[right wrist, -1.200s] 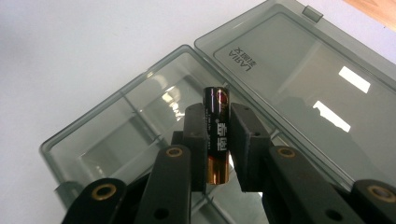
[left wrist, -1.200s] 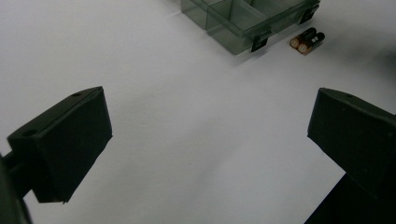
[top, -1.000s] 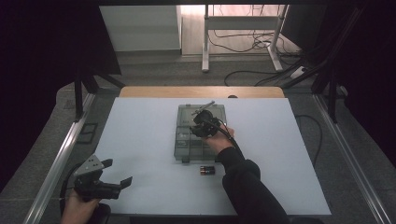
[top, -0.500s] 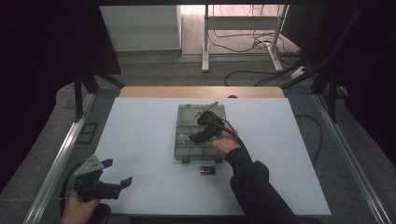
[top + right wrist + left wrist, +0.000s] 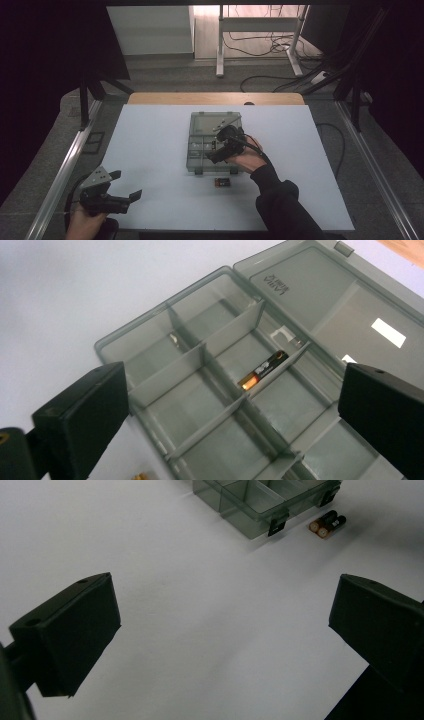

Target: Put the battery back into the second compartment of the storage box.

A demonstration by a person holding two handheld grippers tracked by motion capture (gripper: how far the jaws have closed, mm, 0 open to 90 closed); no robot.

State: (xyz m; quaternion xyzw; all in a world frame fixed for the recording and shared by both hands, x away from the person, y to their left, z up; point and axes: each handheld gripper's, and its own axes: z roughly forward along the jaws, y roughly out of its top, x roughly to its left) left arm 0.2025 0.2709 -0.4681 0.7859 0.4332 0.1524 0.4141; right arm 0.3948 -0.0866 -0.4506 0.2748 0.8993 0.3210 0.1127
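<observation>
Since the earlier frames, the right gripper (image 5: 216,152) has drawn back from the far part of the box toward the person and now hangs over the near compartments, while the left gripper (image 5: 126,191) has stayed parked at the near left corner.

The white table (image 5: 150,150) carries a smoky grey compartment box (image 5: 197,150) near its middle, lid (image 5: 325,305) laid open flat on the far side. The right hand (image 5: 247,160) holds its gripper above the box, jaws spread wide with nothing between them. In the right gripper view the box's dividers lie spread out below those parted jaws, and a single battery (image 5: 263,370) lies in one of the middle compartments, slanted along a divider, its bright end toward the camera. It sits between the two jaws in that view but clearly beneath them, apart from both.

The left gripper rests low over bare table, well apart from the box, its jaws likewise wide and empty. Ahead of it in the left gripper view lie the box's near corner with its black latches (image 5: 277,526) and, just beside that edge on the table, two batteries (image 5: 327,524) side by side, touching each other.
</observation>
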